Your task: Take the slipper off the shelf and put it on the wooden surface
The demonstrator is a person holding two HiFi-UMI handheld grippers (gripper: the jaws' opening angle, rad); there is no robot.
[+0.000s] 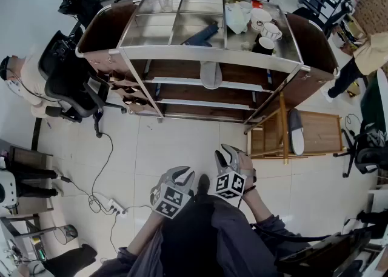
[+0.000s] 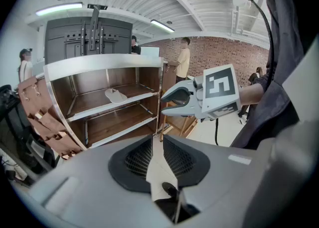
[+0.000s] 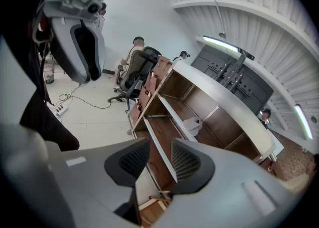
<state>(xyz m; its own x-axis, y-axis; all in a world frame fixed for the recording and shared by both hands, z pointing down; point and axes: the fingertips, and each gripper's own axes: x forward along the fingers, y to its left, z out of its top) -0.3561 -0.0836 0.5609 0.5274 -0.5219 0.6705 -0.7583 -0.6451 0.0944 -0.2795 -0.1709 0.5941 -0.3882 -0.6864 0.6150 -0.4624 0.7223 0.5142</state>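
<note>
Two empty sets of jaws stand a little apart, and the slipper [image 1: 211,74] lies far ahead on the middle shelf [image 1: 176,80], its long side pointing away, a bit nearer the right gripper [image 1: 230,156] than the left gripper [image 1: 182,176].

No text or number is legible (cubes [image 1: 231,183] show only square markers).
</note>
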